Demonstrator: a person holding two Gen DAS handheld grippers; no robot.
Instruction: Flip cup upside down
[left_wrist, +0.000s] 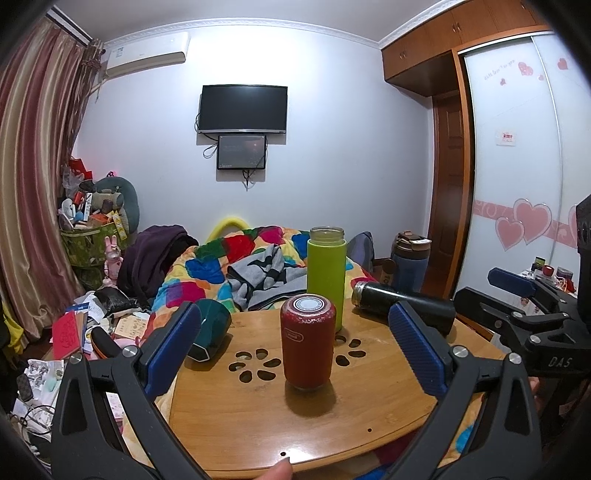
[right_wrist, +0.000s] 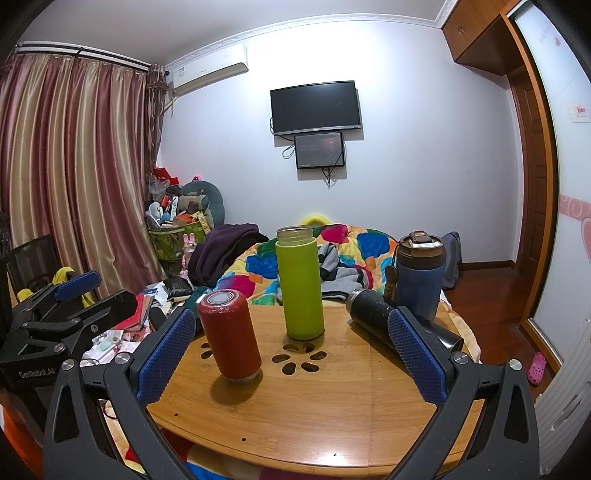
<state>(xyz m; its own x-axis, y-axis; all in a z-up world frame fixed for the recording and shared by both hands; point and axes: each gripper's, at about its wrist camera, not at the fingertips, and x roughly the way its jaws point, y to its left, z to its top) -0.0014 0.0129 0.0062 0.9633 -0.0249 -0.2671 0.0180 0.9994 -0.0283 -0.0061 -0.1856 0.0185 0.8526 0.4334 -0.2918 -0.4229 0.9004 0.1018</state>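
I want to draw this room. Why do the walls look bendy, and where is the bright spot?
Both views bend because of the fisheye lens. In the left wrist view, glare whitens the wall above the TV. In the right wrist view, the red cup casts a dark shadow on the table.

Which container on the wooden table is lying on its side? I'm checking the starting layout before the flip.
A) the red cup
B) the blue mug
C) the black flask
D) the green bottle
C: the black flask lies flat on the wooden table with its mouth toward the green bottle, while the red cup, the green bottle and the blue mug all stand.
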